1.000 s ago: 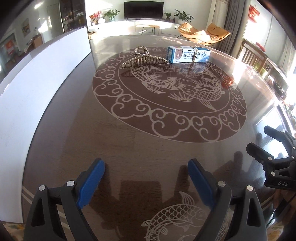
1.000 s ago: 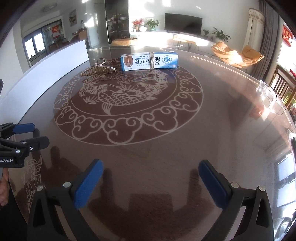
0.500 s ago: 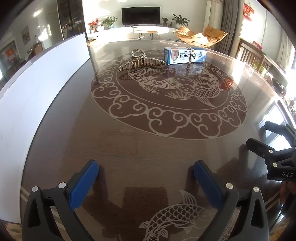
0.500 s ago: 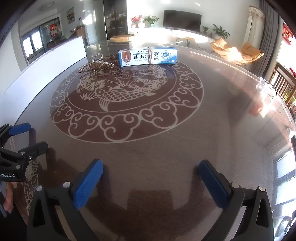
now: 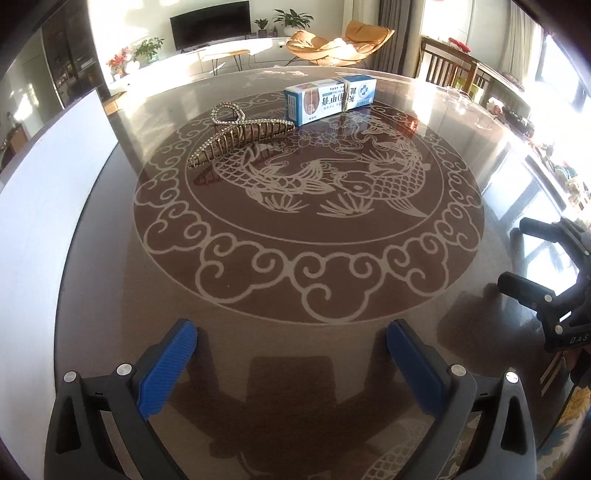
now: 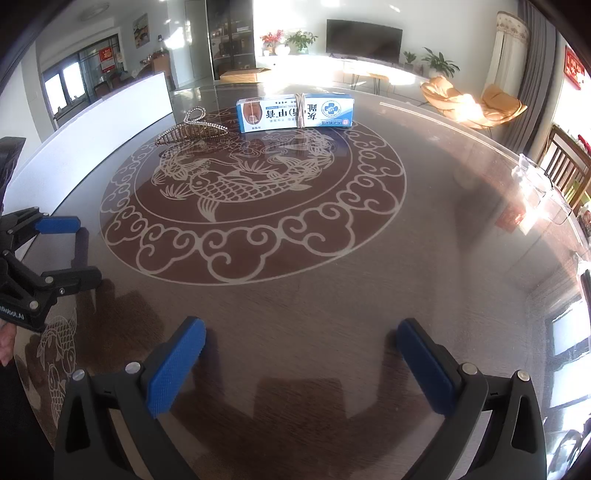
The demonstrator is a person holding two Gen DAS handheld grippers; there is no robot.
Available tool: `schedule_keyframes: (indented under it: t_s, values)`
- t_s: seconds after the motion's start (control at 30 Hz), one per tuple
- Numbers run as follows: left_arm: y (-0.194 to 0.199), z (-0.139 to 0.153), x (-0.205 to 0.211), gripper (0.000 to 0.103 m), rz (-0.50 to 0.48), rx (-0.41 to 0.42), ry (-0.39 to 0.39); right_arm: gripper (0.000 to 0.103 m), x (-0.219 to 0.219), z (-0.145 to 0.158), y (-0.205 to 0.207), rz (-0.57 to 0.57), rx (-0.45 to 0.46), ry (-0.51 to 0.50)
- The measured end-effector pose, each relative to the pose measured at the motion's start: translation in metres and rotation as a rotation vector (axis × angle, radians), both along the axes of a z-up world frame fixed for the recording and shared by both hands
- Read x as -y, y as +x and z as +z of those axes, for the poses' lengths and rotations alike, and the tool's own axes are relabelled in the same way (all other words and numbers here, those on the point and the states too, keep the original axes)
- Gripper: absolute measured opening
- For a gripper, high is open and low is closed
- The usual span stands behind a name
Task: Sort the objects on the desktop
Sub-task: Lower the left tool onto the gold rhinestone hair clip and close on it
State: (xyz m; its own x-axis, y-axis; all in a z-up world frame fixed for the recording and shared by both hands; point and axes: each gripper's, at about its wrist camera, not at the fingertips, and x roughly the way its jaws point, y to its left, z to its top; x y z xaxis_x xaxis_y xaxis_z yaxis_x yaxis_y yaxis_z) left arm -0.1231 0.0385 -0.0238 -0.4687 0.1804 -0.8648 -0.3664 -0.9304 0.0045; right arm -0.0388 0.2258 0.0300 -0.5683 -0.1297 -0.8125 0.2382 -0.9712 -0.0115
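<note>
The gold hair claw (image 5: 236, 134) lies far ahead of the left tongs (image 5: 291, 358), slightly to their left, just beside the banded blue-and-white boxes (image 5: 330, 98) ahead of both tongs. To pick up the claw well, I would approach along its length and close across its narrow body. Both left and right tongs (image 6: 301, 356) stand spread wide and released, empty above the bare surface (image 6: 295, 302).

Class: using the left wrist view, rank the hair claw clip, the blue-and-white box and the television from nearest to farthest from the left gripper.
1. Hair claw clip: on the table, ahead-left of the left gripper.
2. Blue-and-white box: behind the clip, to its right.
3. Television: against the room's far wall.
</note>
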Motion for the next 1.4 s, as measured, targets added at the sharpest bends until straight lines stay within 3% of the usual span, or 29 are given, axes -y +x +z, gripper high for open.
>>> schedule_keyframes:
  t_s: [0.2, 0.33, 0.53, 0.77, 0.87, 0.9, 0.97, 1.03, 1.2, 1.4]
  values:
    - [-0.059, 0.001, 0.008, 0.103, -0.034, -0.043, 0.018, 0.103, 0.000, 0.000, 0.000, 0.000, 0.000, 0.000]
    - [-0.097, 0.002, 0.010, 0.103, -0.062, -0.028, 0.011, 0.103, 0.000, 0.000, 0.000, 0.000, 0.000, 0.000]
    - [-0.155, 0.003, 0.011, 0.103, -0.020, 0.005, -0.002, 0.103, 0.000, 0.000, 0.000, 0.000, 0.000, 0.000]
    - [-0.191, 0.002, -0.013, 0.103, -0.047, -0.020, 0.008, 0.103, 0.000, 0.000, 0.000, 0.000, 0.000, 0.000]
    - [-0.187, 0.003, -0.016, 0.101, -0.088, -0.043, 0.019, 0.103, 0.000, 0.000, 0.000, -0.001, 0.000, 0.000]
    - [-0.183, 0.005, -0.015, 0.082, -0.082, -0.069, 0.031, 0.103, 0.000, 0.000, 0.000, -0.001, 0.000, 0.000]
    - [-0.180, 0.009, -0.010, 0.061, -0.037, -0.102, 0.044, 0.103, 0.000, 0.000, 0.000, -0.001, -0.001, 0.000]
    - [-0.173, 0.010, -0.002, 0.061, 0.000, -0.100, 0.085, 0.103, 0.000, 0.000, 0.000, -0.001, -0.001, 0.000]
    - [-0.134, 0.010, 0.015, 0.061, 0.134, -0.108, 0.090, 0.103, 0.000, 0.000, 0.000, -0.001, -0.001, -0.001]
    - [-0.049, 0.005, 0.036, 0.061, 0.239, -0.120, 0.056, 0.103, 0.000, 0.000, 0.000, -0.002, -0.001, -0.001]
